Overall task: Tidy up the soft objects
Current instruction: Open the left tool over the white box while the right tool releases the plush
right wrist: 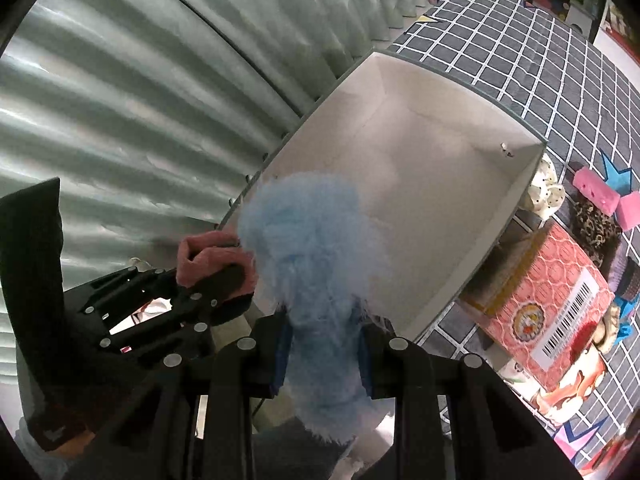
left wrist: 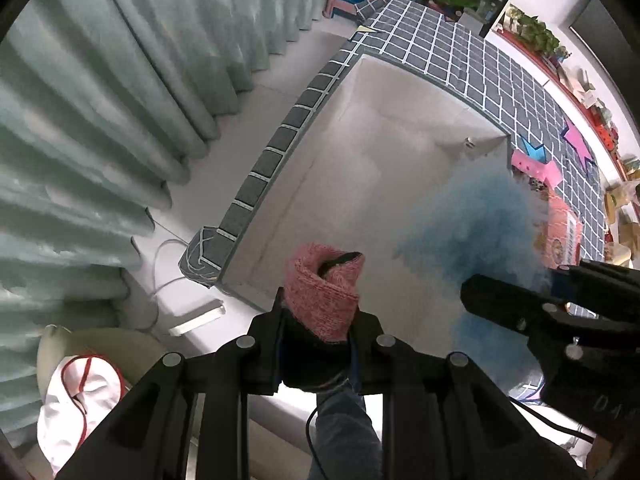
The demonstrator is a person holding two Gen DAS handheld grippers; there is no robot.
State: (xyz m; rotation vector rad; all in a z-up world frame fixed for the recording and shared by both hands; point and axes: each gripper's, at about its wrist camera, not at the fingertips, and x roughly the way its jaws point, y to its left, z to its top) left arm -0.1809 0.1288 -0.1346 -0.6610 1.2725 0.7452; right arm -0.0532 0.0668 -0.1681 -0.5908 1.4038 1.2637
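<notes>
Grippers clench soft goods over the white box [right wrist: 404,184]: left gripper [left wrist: 318,344] a pink-cuffed knit sock [left wrist: 324,300], right gripper [right wrist: 325,356] a fluffy blue plush [right wrist: 312,240].

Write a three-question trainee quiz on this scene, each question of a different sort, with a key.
1. True or false: the open white cardboard box already holds several soft items.
2. Multiple choice: what do the right tongs grip? A) the fluffy light-blue plush item; B) the pink foam block; C) the leopard-print fabric piece.
3. Fill in: the left tongs grip a ___ knitted sock with a dark toe.

Key: 1 false, its visible floor is bare; 2 A; 3 pink.
</notes>
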